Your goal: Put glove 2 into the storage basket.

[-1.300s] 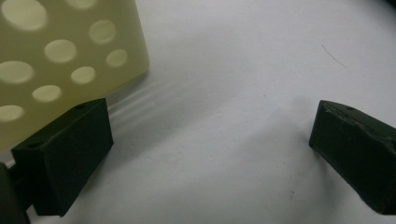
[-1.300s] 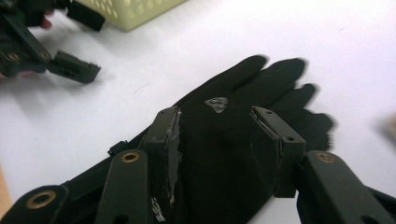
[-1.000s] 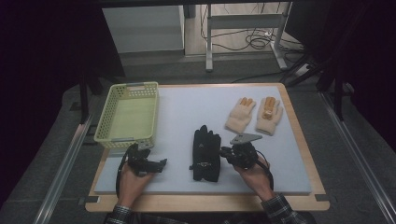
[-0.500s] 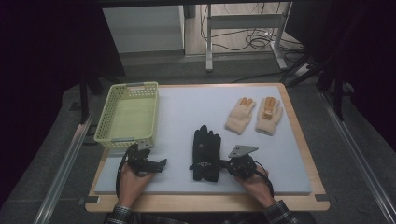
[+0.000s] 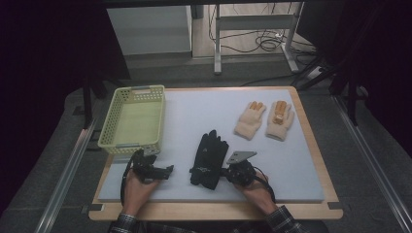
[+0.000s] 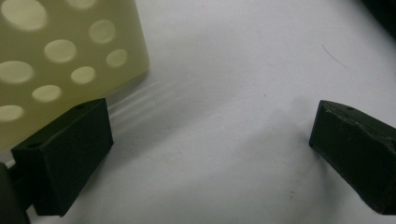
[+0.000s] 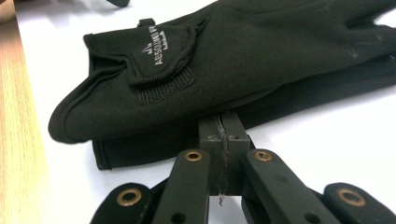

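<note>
Right claw [image 7: 222, 122] (jaws pressed together) meets the black gloves' [image 5: 209, 158] edge; left claw [image 6: 210, 149] gapes empty.

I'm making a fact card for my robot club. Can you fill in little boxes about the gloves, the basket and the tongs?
Black gloves: stacked flat near the front of the white mat.
Right tongs: jaws shut together at the edge of the black gloves; whether they pinch fabric is hard to tell.
Left tongs: jaws wide open, nothing between them, over the mat beside the basket.
Basket: yellow-green with round holes, at the mat's left, nothing visible inside.
Cream gloves: a pair, side by side, far right, fingers pointing away.
</note>
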Motion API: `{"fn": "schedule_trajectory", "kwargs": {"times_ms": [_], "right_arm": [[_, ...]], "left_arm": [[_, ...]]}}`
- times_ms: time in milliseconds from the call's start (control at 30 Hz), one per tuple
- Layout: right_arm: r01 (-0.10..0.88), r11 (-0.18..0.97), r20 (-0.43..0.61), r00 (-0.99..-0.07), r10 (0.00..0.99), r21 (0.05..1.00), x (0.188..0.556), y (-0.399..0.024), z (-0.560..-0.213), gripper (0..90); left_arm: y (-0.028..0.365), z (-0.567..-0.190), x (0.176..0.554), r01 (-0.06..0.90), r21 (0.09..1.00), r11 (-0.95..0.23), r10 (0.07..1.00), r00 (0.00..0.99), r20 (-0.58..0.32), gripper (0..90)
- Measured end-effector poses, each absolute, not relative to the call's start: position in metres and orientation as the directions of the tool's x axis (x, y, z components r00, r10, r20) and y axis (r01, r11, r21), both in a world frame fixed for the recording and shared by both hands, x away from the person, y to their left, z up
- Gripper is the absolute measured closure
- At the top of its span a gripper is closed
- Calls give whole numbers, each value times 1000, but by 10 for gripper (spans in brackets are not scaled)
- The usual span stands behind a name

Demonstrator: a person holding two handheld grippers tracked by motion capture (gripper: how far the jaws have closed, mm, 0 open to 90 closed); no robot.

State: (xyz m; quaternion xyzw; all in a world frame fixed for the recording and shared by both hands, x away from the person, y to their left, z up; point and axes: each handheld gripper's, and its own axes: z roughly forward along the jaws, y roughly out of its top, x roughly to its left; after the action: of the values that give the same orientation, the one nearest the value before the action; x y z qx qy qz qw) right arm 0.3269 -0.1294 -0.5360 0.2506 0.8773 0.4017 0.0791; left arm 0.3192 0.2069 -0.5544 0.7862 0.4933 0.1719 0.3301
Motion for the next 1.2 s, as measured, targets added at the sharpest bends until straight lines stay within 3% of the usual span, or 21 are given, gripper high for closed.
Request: {"fn": "schedule_trajectory", "kwargs": {"times_ms": [733, 1000, 1200], "right_arm": [[351, 583, 44, -879, 474, 733, 342, -77, -537, 878], [323, 590, 15, -885, 465, 740, 337, -88, -527, 810], [325, 574, -11, -864, 504, 752, 340, -109, -521, 703]], "left_arm": [[207, -554, 319, 662, 689, -296, 889, 455, -55, 0], [207, -554, 319, 662, 687, -299, 889, 455, -52, 0], [207, -554, 319, 663, 686, -300, 889, 455, -52, 0]]}}
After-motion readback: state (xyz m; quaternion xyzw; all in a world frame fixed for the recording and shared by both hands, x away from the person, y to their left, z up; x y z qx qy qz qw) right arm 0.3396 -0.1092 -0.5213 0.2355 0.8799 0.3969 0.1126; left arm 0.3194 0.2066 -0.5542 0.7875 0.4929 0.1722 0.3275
